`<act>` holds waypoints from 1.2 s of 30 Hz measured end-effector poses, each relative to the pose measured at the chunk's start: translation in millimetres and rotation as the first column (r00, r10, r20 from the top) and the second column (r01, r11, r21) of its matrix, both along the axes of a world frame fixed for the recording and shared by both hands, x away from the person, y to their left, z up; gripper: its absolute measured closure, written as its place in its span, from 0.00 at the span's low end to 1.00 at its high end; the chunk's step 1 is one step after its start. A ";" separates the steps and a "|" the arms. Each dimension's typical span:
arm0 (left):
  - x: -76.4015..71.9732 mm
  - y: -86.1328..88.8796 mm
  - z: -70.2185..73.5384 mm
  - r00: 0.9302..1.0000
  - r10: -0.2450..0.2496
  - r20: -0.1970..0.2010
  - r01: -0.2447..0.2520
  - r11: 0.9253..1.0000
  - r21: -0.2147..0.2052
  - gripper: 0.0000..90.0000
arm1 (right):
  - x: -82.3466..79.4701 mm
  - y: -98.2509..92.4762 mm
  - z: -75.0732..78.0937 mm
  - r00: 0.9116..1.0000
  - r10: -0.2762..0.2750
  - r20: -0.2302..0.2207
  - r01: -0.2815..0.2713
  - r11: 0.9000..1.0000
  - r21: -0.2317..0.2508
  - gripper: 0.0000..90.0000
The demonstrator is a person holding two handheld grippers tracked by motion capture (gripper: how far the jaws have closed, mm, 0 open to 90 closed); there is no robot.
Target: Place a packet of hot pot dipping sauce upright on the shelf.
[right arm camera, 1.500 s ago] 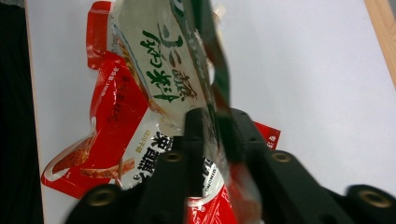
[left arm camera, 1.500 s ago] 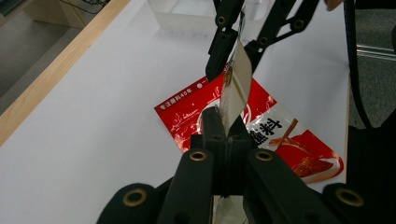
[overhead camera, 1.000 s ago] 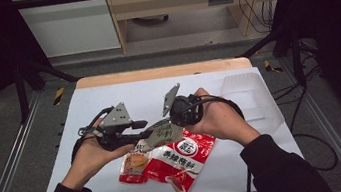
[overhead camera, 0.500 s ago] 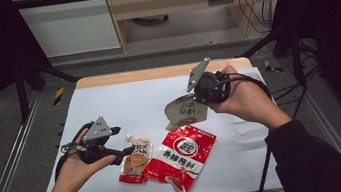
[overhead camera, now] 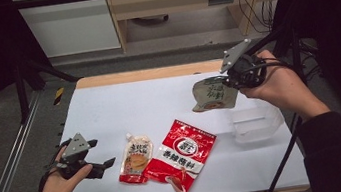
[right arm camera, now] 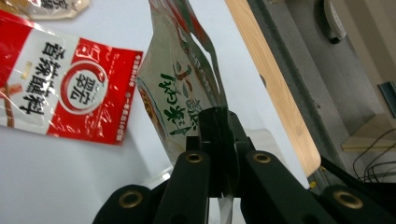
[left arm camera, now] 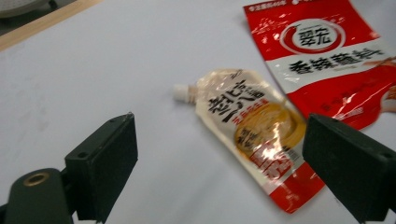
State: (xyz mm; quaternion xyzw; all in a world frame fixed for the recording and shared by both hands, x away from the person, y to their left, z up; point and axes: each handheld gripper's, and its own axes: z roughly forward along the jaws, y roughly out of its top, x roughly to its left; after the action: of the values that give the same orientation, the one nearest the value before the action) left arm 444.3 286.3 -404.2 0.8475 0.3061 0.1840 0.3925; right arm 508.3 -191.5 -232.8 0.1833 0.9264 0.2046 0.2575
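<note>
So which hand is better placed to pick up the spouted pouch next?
Left. The left gripper sits open beside the spouted pouch on the table. The right gripper is shut on a grey-green pouch, raised above the clear box.

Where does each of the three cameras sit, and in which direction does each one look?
High view: above the person's side, looking forward and down on the white table; forearms, both hands show.
Left gripper view: rides on the left claw, open jaws toward the spouted sauce pouch.
Right gripper view: rides on the right claw, shut on the beige pouch, lifted.
Shared: the red packet appears in all three.
</note>
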 end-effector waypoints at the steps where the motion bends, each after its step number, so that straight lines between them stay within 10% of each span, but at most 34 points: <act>1: 0.0 2.9 -3.5 1.000 0.010 -0.002 -0.010 1.000 -0.007 0.11 | -0.8 -4.4 0.4 1.000 -0.007 0.003 0.007 1.000 -0.001 1.00; 17: -5.1 33.3 -41.6 0.989 0.146 -0.012 -0.146 0.989 -0.032 0.11 | -13.9 -59.0 -2.2 0.996 -0.091 0.017 0.091 0.995 0.028 1.00; 36: -6.0 41.3 -50.2 0.983 0.180 -0.031 -0.180 0.983 -0.023 0.11 | -30.3 -93.4 -26.4 0.996 -0.083 -0.018 0.083 0.995 0.046 1.00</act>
State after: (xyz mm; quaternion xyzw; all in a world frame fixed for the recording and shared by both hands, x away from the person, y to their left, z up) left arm 438.3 327.5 -454.4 0.8140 0.3894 0.2027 0.3805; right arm 478.0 -284.8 -259.1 0.2292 0.9150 0.2138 0.2540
